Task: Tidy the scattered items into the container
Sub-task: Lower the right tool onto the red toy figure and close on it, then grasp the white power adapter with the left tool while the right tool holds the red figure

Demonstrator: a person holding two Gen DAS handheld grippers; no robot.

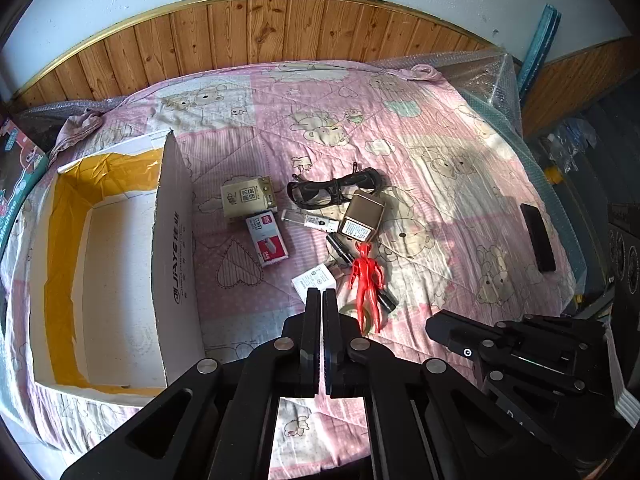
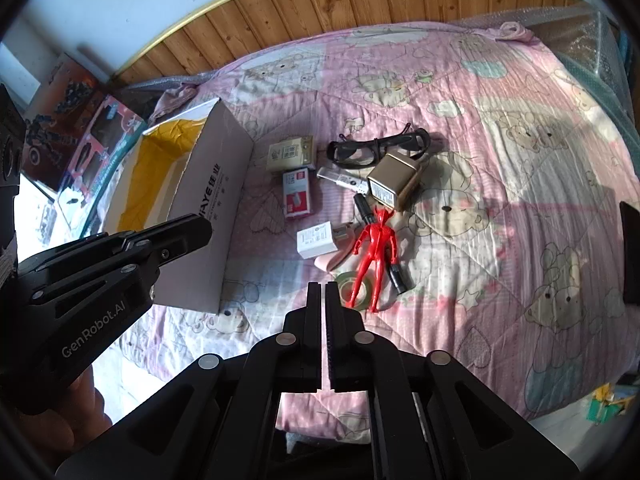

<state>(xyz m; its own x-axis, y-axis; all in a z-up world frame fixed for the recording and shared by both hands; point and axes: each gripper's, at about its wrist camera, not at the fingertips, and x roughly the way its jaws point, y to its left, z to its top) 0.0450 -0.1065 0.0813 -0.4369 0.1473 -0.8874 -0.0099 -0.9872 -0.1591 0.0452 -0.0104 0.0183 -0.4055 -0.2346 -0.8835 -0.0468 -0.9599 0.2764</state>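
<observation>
While both grippers hover closed and empty, no item is yet boxed.
Left gripper [image 1: 321,294] and right gripper [image 2: 323,286] must open; red figure [image 2: 374,250] lies nearest, cardboard box [image 1: 176,248] left.

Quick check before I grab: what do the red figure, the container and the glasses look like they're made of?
Red figure: glossy moulded plastic, going by its even colour and sheen. Container: corrugated cardboard, matte white outside with printed lettering; the yellow inside looks like a thin crinkled liner. Glasses: black, apparently plastic frame with clear lenses.
</observation>
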